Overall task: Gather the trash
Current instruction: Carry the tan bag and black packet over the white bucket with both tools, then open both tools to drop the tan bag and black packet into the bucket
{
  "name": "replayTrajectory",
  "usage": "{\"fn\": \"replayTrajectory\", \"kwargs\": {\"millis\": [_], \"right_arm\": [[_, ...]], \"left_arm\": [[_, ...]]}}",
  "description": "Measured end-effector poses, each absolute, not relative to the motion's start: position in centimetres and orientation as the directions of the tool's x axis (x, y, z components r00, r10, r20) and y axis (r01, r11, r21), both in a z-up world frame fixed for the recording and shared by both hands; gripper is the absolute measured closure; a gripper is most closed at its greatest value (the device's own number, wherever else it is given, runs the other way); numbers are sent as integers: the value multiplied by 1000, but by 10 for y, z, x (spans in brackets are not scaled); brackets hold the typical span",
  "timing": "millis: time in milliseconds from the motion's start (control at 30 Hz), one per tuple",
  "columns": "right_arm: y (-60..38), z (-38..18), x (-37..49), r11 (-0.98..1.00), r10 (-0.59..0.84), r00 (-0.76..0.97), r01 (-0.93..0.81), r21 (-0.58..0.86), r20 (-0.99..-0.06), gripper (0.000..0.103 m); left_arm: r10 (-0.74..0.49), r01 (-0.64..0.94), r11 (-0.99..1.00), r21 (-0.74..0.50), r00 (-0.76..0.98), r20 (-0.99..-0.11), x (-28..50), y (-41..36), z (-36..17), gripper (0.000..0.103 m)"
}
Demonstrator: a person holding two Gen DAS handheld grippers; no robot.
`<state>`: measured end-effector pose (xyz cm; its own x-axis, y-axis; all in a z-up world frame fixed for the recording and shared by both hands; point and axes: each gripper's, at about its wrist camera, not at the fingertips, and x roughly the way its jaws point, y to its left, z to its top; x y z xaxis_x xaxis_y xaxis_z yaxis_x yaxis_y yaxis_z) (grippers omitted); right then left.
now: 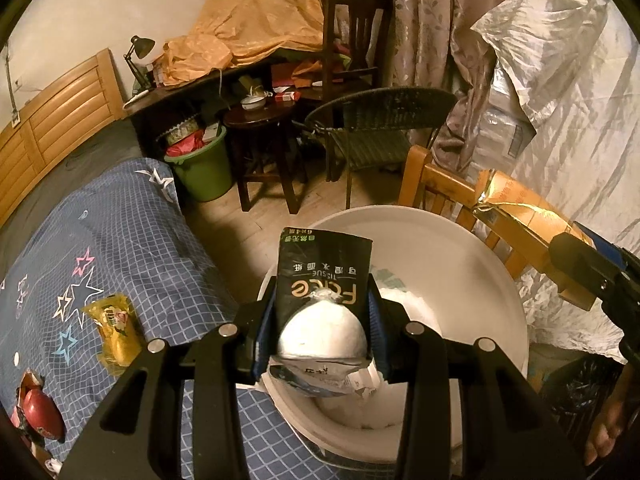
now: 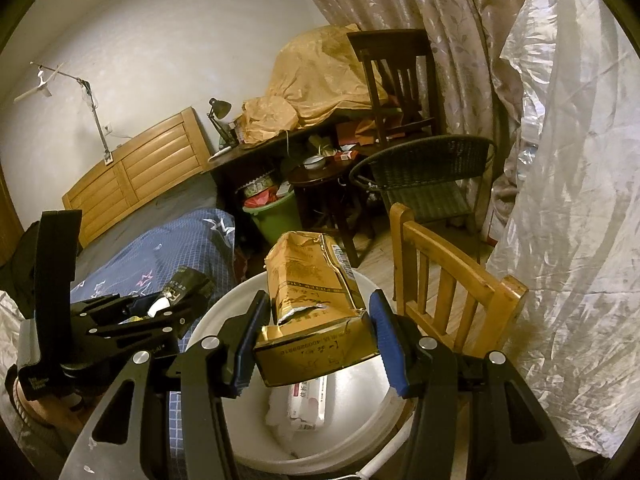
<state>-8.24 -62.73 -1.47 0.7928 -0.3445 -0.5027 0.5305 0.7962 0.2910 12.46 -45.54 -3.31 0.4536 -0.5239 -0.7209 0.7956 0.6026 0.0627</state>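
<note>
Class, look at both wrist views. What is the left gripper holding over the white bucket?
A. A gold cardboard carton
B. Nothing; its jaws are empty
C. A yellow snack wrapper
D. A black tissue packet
D: the left gripper is clamped on the black tissue packet above the white bucket, while the gold carton sits in the right gripper.

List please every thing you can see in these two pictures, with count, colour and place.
black tissue pack: 1, black, in left hand-held gripper, over bucket
crushed gold carton: 1, gold, in right hand-held gripper, over bucket
white plastic bucket: 1, white, beside bed
yellow snack wrapper: 1, yellow, on blue bedcover
blue checked bedcover: 1, blue, left
green plastic bin: 1, green, beside bed
light wooden chair: 1, tan, right of bucket
left hand-held gripper: 1, black
right hand-held gripper: 1, black
</note>
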Motion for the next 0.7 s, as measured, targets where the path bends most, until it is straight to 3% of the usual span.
{"fn": "replayTrajectory", "kwargs": {"millis": [533, 633, 667, 700], "right_arm": [[-626, -14, -82, 797, -345, 792, 530, 288, -503, 50], [-629, -17, -76, 803, -342, 785, 530, 274, -516, 49], [-630, -18, -72, 805, -342, 778, 532, 264, -527, 49], [-632, -19, -68, 800, -352, 768, 544, 254, -535, 41]], "left_arm": [[-518, 798, 600, 59, 443, -731, 126, -455, -41, 64], [-518, 804, 593, 53, 431, -739, 128, -457, -43, 60], [-510, 801, 596, 56, 431, -745, 130, -458, -45, 48], [-499, 795, 604, 59, 435, -750, 132, -458, -46, 42]]}}
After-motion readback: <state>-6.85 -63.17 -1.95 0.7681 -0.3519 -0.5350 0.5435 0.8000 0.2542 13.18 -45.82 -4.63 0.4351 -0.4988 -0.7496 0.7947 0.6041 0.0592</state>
